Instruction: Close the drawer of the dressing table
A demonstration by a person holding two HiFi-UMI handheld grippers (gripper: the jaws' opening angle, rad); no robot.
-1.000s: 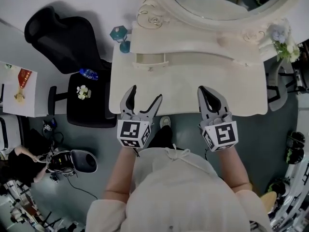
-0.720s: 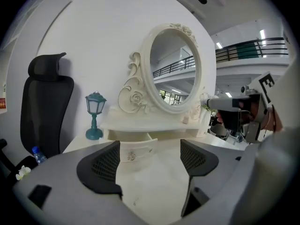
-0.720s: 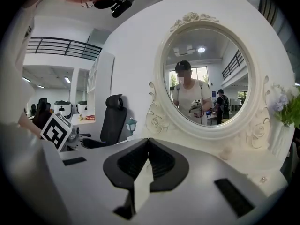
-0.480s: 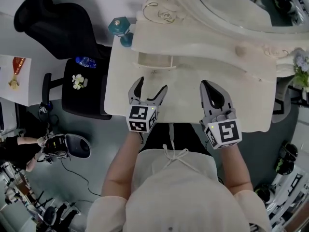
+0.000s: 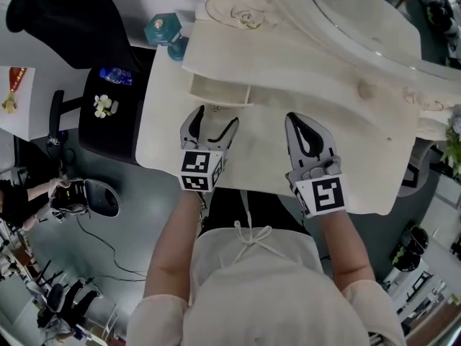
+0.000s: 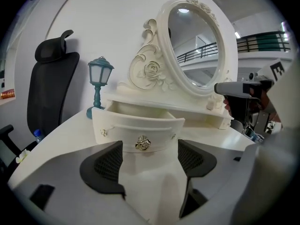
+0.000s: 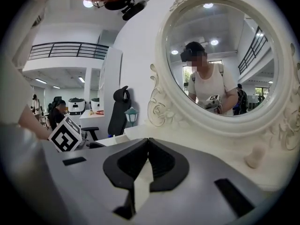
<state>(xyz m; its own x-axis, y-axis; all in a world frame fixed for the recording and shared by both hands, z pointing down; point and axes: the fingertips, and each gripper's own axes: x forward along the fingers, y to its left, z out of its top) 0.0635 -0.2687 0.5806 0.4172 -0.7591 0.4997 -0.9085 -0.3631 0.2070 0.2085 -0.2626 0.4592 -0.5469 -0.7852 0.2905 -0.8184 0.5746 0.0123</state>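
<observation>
The cream dressing table [image 5: 266,164] has a small drawer [image 5: 220,92] pulled out from under its upper shelf. My left gripper [image 5: 215,118] stands open just in front of that drawer, jaws pointing at it. In the left gripper view the curved drawer front [image 6: 138,128] with its metal knob [image 6: 143,143] sits just beyond the open left gripper [image 6: 150,147], not touched. My right gripper [image 5: 297,122] is shut and holds nothing, over the tabletop to the right. In the right gripper view the right gripper [image 7: 149,144] faces the oval mirror [image 7: 220,55].
A teal lantern lamp [image 5: 160,29] stands at the table's far left corner, left of the drawer. A black chair [image 5: 108,107] with a water bottle [image 5: 115,76] is beside the table's left edge. The mirror frame [image 5: 346,42] rises behind the shelf.
My left gripper has moved forward, closer to the drawer front. The right gripper has edged forward too. Both keep the same jaw state, and the head view has shifted.
</observation>
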